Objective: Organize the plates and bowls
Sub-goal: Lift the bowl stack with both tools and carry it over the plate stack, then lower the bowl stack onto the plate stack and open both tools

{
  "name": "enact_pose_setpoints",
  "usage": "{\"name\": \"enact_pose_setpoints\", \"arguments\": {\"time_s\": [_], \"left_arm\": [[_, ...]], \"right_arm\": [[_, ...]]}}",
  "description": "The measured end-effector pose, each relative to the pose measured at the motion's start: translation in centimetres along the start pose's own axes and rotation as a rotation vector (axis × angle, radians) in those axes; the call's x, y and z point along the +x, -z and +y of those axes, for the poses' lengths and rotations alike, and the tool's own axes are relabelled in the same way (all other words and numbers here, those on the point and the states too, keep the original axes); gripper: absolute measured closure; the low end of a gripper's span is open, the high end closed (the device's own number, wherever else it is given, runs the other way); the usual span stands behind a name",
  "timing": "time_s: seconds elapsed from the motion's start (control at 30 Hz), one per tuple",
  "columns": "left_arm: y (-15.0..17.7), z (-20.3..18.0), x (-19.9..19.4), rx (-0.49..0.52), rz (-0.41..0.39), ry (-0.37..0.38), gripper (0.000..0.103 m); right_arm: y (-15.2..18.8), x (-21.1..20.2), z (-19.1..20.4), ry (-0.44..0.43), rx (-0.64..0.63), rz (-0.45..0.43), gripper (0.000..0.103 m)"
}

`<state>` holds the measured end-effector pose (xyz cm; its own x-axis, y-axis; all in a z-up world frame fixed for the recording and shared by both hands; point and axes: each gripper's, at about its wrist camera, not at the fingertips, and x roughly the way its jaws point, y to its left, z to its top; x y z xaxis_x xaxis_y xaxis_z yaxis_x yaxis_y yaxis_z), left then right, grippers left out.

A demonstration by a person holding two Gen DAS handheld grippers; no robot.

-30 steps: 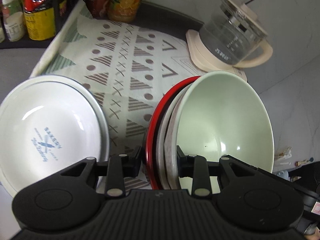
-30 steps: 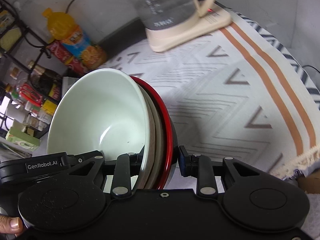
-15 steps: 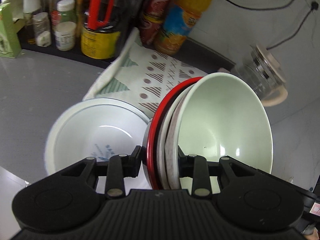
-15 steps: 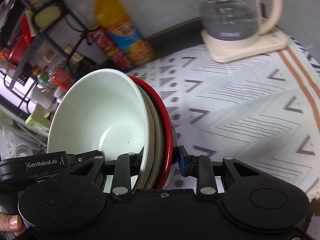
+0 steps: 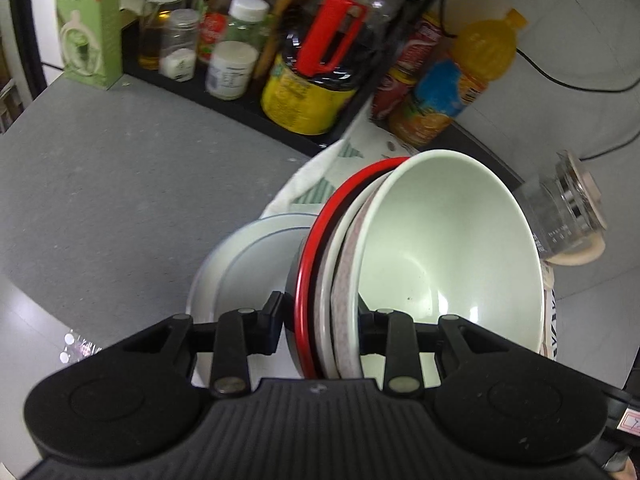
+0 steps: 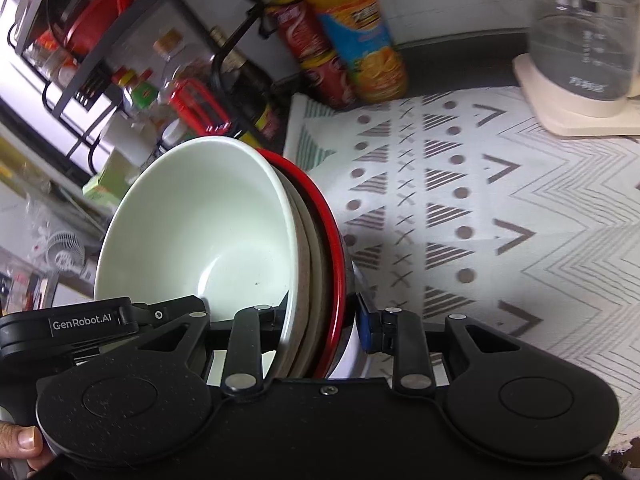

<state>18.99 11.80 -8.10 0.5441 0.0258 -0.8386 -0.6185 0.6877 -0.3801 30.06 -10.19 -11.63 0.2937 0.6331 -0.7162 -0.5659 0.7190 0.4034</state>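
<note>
Countertop (image 5: 120,184) carries the white plate (image 5: 248,256), at 9 o'clock of the nested bowl stack (image 5: 440,248), which is carried on edge above it. Left gripper (image 5: 318,328) and right gripper (image 6: 316,320) each clamp the stack's rims; judged sound practice is level, matched lowering onto the plate before either releases.

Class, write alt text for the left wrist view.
The left gripper clamps a nested stack: pale green bowl innermost, red-rimmed bowl outermost. A white plate lies below on the grey counter, with bottles behind.
</note>
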Motion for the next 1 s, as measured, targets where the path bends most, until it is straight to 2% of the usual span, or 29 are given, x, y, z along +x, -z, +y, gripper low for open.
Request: {"name": "enact_pose_setpoints", "arguments": {"time_s": [0.27,0.7,1.0], "left_arm": [[0.3,2.0,1.4,-0.039,0.033,-0.008,0.072],[1.4,3.8,3.4,-0.078,0.060,-0.053,0.072],[1.8,4.4,4.2,-0.120,0.077,-0.044,0.072]], "right_arm": [[0.1,2.2,1.9,0.011,-0.045,0.056,0.075],[1.6,5.0,1.8,0.044,-0.064,0.153,0.075],[1.4,5.5,2.3,0.054,-0.107,0.143,0.075]]}}
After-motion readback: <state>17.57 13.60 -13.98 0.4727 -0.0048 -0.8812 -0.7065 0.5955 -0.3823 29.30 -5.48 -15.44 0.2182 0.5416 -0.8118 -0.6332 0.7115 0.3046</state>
